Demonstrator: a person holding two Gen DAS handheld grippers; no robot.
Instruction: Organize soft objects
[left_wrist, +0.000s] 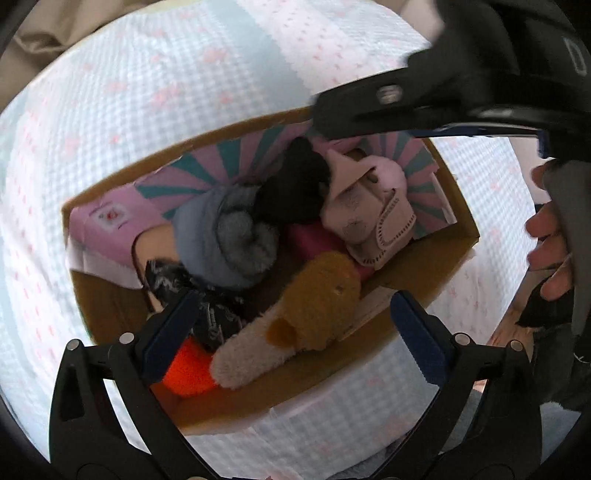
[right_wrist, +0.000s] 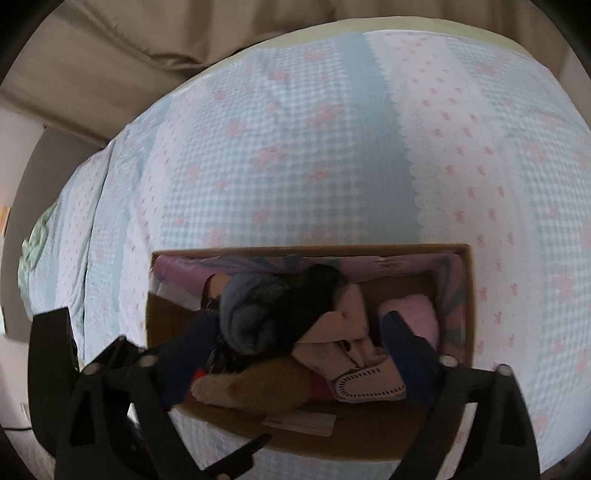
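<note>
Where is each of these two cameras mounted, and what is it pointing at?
Left wrist: rides the left gripper, looking steeply down into the cardboard box; open blue-padded fingers, the right gripper and a hand show.
Right wrist: rides the right gripper, looking down at the box on the bedspread; only its open fingers show.
Shared: the brown plush toy and pink slipper.

- Left wrist cam is looking steeply down, hovering close over the cardboard box (left_wrist: 413, 273).
- Right wrist cam is also tilting down, seeing the same box (right_wrist: 467, 295) and bedspread (right_wrist: 295, 147).
</note>
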